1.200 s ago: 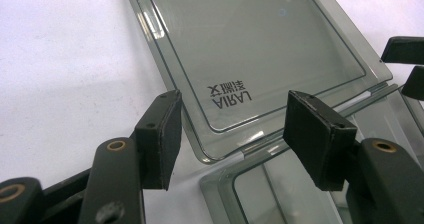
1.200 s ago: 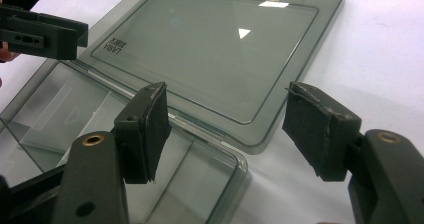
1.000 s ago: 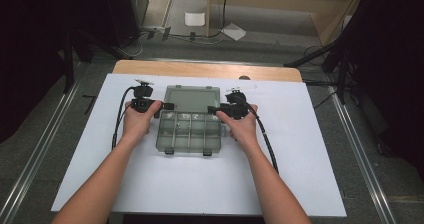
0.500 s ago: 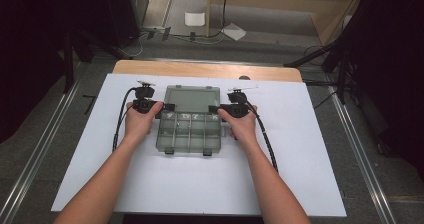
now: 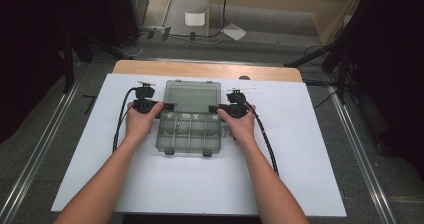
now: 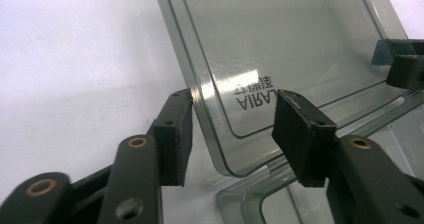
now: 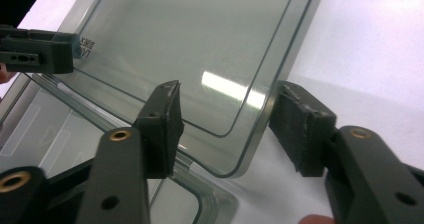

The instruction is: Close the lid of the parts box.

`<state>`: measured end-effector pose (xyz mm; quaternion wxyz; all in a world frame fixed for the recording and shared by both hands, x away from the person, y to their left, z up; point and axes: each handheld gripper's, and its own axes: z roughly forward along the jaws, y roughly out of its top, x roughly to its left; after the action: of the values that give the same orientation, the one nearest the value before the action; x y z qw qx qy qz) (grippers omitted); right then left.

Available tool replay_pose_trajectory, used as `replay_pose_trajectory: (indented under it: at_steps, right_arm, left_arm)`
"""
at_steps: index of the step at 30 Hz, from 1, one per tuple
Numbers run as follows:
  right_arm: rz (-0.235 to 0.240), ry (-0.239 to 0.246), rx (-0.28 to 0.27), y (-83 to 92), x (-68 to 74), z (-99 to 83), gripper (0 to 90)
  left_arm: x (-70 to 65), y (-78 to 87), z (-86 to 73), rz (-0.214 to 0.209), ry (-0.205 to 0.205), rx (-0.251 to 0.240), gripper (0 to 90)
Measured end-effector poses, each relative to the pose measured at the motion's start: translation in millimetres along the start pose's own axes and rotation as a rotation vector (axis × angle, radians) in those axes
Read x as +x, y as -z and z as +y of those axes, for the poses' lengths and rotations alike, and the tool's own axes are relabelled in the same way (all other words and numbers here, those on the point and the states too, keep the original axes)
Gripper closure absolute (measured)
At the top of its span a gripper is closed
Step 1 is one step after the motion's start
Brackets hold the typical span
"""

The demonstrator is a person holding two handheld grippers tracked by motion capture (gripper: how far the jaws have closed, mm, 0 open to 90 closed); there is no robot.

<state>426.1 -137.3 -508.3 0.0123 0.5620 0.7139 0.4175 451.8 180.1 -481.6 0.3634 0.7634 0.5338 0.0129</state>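
risk: lid (image 6: 280, 44) corners slip, lid drops onto box (image 5: 187, 134) | left hand-held gripper (image 6: 232, 134), right hand-held gripper (image 7: 225, 129): jaws just closing, straddling lid corners, pads not pressing

lid (image 6: 300, 44): showing clear grey-green tint, dark lettering
box (image 5: 189, 130): showing translucent smoky grey
sheet (image 5: 300, 149): showing plain white
table (image 5: 210, 70): showing light wood
gripper pads (image 7: 162, 129): showing matt black

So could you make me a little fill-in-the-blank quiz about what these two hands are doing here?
1. The clear box lies on a ____ sheet.
2. Its lid stands ____.
3. The left gripper straddles a ____ of the lid.
4. The right gripper has its jaws either side of the lid's ____.

Missing words: white; open; corner; corner
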Motion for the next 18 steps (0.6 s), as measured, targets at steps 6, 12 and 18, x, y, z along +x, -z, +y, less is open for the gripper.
replay_pose_trajectory:
  at_steps: [6, 12, 18]
  right_arm:
    - [-0.025, 0.049, -0.044, 9.8, 1.9, 2.3, 62.8]
    - [-0.020, 0.085, -0.087, 20.3, 2.7, 3.2, 74.5]
    - [-0.029, 0.095, -0.094, 23.9, 4.7, 2.9, 77.5]
  left_arm:
    - [0.8, 11.5, 1.9, 0.009, -0.012, -0.042, 66.4]
    - [2.9, 22.2, -0.7, 0.012, -0.048, -0.072, 78.7]
    - [1.9, 25.7, -3.6, 0.020, -0.084, -0.094, 84.5]
